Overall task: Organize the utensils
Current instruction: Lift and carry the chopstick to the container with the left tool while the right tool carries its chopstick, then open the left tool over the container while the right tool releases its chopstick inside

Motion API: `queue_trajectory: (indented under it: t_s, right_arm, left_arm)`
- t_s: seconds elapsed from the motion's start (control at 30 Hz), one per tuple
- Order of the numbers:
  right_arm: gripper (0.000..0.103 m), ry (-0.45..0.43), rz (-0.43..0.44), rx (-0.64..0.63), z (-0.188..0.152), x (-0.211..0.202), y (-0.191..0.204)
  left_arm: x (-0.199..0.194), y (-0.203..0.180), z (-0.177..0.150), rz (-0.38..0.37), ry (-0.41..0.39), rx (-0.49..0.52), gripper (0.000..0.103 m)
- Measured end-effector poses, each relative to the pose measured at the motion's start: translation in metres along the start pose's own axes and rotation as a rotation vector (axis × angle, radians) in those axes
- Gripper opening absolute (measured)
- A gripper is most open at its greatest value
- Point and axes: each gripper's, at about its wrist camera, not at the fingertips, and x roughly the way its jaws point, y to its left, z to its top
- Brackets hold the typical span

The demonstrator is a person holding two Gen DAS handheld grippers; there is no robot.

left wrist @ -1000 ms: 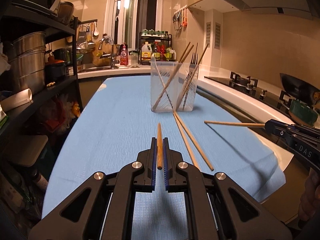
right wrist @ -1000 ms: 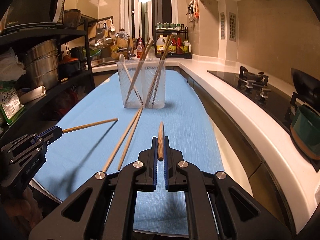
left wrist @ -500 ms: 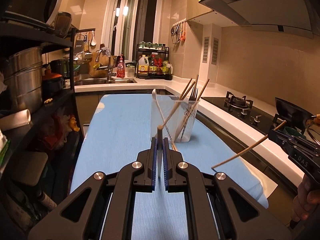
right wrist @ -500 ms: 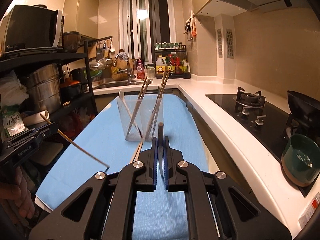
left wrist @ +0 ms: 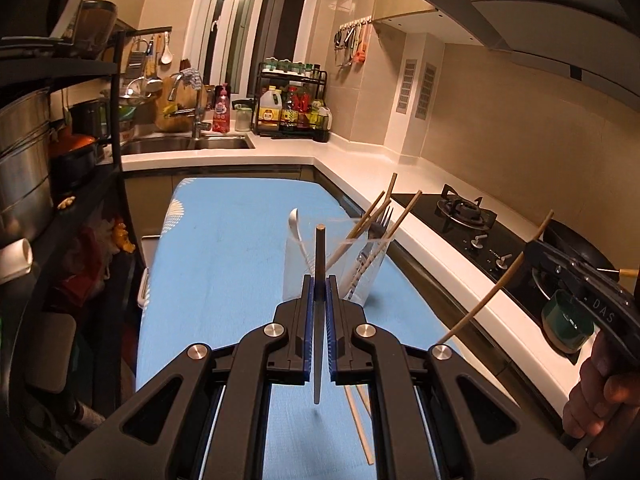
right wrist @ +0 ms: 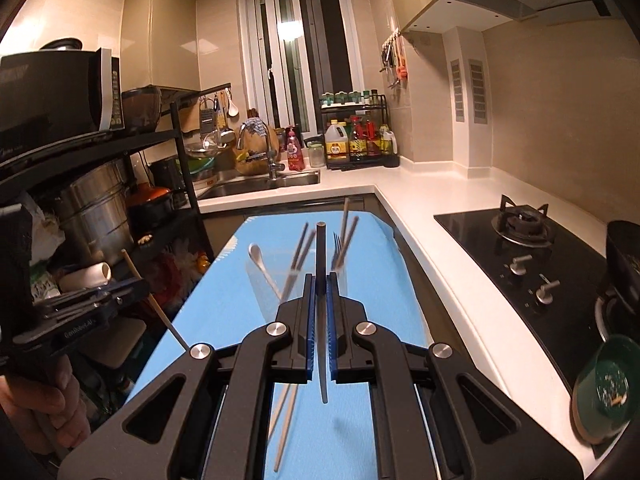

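My left gripper [left wrist: 319, 280] is shut on a wooden chopstick [left wrist: 319, 248] that stands nearly upright between the blue pads, above the blue cloth [left wrist: 224, 240]. Just beyond it is the clear holder [left wrist: 294, 276] with a white spoon [left wrist: 295, 220], a fork and several chopsticks. In the right wrist view my right gripper [right wrist: 319, 280] is shut on another chopstick [right wrist: 320, 248], also upright, in front of the same holder [right wrist: 260, 280]. Each gripper shows in the other's view with its slanted stick: right gripper [left wrist: 538, 246], left gripper [right wrist: 140, 286]. Two chopsticks [left wrist: 360, 420] lie on the cloth below.
A black shelf [right wrist: 132, 140] with steel pots and a microwave [right wrist: 60, 92] stands on the left. The white counter [right wrist: 424, 236] carries a gas hob [right wrist: 520, 224], a green bowl [right wrist: 608, 388] and a wok. A sink [left wrist: 192, 144] and bottle rack [left wrist: 294, 108] are at the back.
Both grippers have risen well above the cloth with their chopsticks. Each held stick has swung from pointing forward to standing nearly upright, and the holder now sits lower in both views.
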Motion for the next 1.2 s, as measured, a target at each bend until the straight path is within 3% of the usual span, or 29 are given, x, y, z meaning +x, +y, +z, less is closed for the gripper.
queue_trajectory:
  t_s: [0.23, 0.43, 0.6, 0.77, 1.07, 1.2]
  right_arm:
    - [0.005, -0.020, 0.035, -0.005, 0.056, 0.030, 0.002]
    - [0.005, -0.068, 0.044, -0.043, 0.103, 0.053, 0.012]
    - [0.005, -0.066, 0.033, -0.040, 0.119, 0.086, 0.010]
    - [0.005, -0.034, 0.028, -0.035, 0.111, 0.121, 0.006]
    - [0.008, 0.106, 0.053, -0.029, 0.082, 0.167, 0.007]
    - [0.028, 0.117, 0.022, -0.029, 0.074, 0.163, 0.006]
  left_arm:
    - [0.021, -0.002, 0.049, -0.020, -0.006, 0.031, 0.006]
    - [0.028, -0.007, 0.107, -0.039, -0.078, 0.053, 0.006]
    - [0.043, -0.005, 0.142, -0.058, -0.133, 0.046, 0.006]
    - [0.080, 0.006, 0.141, -0.064, -0.086, 0.009, 0.006]
    - [0.129, 0.026, 0.117, -0.079, 0.047, -0.073, 0.006]
    - [0.129, 0.032, 0.108, -0.071, 0.067, -0.104, 0.011]
